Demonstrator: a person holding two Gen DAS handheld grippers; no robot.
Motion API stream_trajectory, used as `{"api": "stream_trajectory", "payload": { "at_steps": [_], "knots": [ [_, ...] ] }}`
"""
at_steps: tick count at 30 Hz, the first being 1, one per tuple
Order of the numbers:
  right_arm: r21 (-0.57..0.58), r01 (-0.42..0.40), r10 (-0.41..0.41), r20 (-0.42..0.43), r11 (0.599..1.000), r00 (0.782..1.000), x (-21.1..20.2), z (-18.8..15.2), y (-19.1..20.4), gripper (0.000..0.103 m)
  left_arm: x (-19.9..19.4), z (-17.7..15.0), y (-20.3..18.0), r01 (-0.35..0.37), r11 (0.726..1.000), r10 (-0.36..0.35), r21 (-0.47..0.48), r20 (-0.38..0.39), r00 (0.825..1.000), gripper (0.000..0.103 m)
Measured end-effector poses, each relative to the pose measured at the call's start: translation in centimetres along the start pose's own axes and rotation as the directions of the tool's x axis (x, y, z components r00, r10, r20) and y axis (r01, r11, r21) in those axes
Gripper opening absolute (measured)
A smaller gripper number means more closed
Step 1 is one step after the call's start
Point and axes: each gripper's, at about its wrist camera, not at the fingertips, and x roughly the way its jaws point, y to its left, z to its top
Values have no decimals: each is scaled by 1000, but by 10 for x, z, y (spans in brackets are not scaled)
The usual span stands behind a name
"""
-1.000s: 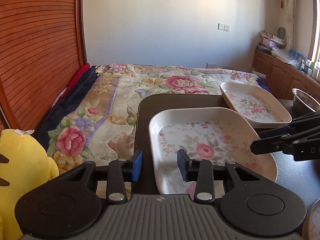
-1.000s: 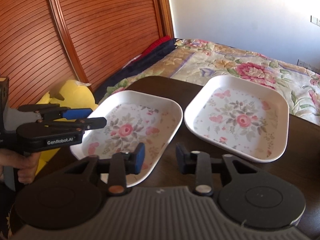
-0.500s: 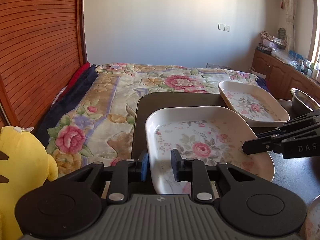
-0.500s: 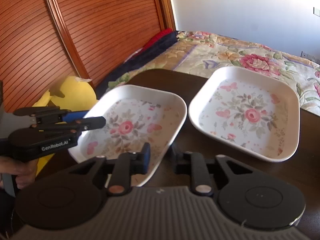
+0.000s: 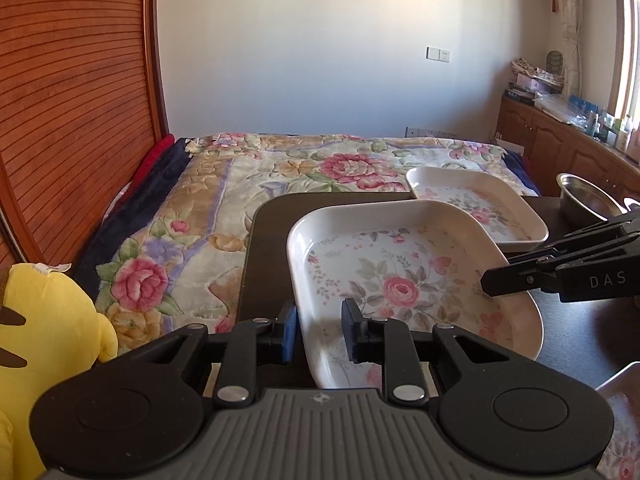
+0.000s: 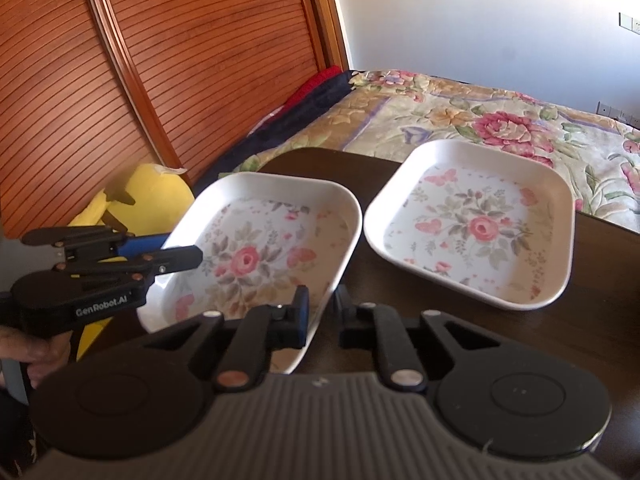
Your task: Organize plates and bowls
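Two white square plates with a rose print lie on the dark table. The near plate (image 5: pixel 400 276) (image 6: pixel 264 248) sits tilted, its right side lifted. My left gripper (image 5: pixel 318 334) is shut on its near-left rim. My right gripper (image 6: pixel 322 312) is shut on its right rim; it also shows from the side in the left wrist view (image 5: pixel 560 268). The left gripper shows in the right wrist view (image 6: pixel 120 256). The second plate (image 5: pixel 476 204) (image 6: pixel 476 224) lies flat beyond it.
A steel bowl (image 5: pixel 584 200) stands at the table's far right. Another floral plate edge (image 5: pixel 624 420) shows at the lower right. A yellow plush toy (image 5: pixel 44 340) sits left of the table (image 5: pixel 272 248). A flowered bed (image 5: pixel 320 168) lies behind.
Both grippers have closed from open onto the near plate's rims. The plate has risen and tilted, its right side now higher.
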Motion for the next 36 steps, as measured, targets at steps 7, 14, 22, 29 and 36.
{"api": "stream_trajectory", "payload": {
  "at_steps": [7,14,22,29,36],
  "knots": [
    [17,2,-2,5,1000,1000,-13,-6,-8,15,-7,-3,-17,11,1000,-11,13,-13,1000,25],
    [27,14,-15,18,1000,1000,-32,-16,-15,15,-23,-1,-39,18,999,-18,43,-1,1000,25],
    [29,34,-35,47,999,998,-59,-25,-18,15,-41,-2,-62,33,997,-34,70,12,999,25],
    [35,57,-59,69,998,996,-81,-35,-23,15,-58,-6,-82,49,994,-52,93,25,998,25],
    [44,76,-80,90,996,993,-101,-50,-27,15,-72,-17,-102,57,993,-60,107,27,998,25]
  ]
}}
